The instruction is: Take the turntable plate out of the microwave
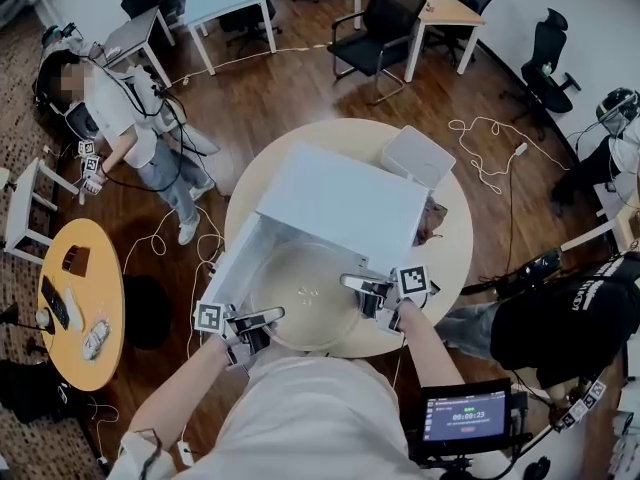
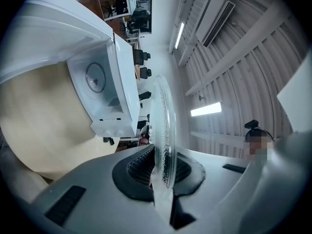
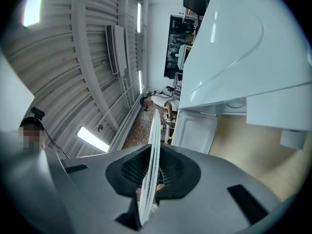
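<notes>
Turntable plate (image 1: 305, 303) hangs level at the mouth of the microwave (image 1: 345, 203), above the near edge of the round bench (image 1: 455, 243), carried between both hands. Left tongs (image 2: 163, 178) pinch the rim on one side and right tongs (image 3: 150, 182) pinch the opposite rim; the ribbed pads meet the glass edge-on. Judgement: clear glass, so stiff, fairly heavy, slick and breakable. Two opposed rim grips suit it. Keep it level, since a tilt could let the smooth rim slide out of the pads.
</notes>
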The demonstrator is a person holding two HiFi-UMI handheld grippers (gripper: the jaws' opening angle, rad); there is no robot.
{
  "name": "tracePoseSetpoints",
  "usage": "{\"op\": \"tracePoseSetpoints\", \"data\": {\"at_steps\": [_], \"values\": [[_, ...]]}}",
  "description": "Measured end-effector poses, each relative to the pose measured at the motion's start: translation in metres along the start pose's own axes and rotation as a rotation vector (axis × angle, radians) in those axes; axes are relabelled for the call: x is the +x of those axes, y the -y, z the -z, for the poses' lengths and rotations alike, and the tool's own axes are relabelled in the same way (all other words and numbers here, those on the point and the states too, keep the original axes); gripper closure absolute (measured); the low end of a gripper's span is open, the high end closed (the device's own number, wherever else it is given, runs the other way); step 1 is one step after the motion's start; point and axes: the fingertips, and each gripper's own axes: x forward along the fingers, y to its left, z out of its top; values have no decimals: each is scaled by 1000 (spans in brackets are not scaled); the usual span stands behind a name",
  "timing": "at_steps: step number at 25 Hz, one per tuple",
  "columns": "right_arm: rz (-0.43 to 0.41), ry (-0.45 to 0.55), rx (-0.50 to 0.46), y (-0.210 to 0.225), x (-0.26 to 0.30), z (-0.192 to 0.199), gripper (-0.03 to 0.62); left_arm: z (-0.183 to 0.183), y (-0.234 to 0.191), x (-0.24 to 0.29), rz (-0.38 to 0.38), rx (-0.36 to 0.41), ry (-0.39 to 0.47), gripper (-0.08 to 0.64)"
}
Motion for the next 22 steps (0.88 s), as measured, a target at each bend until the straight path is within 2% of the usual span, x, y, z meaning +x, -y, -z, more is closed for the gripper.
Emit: {"op": "tracePoseSetpoints", "data": {"at_steps": [4,9,16,22], "values": [[-32,103,95,-5,-7,-6,563,-5,1,4,-14,7,37,529],[-28,161,142,-3,-4,2,565,-12,-4,-4,-38,12,101,529],[20,215,46,-14,-9,3,563,-30,-12,-10,-93,-11,309,528],[18,287,36,-14,-16,10,563,-33,-19,-11,-88,-18,398,528]]}}
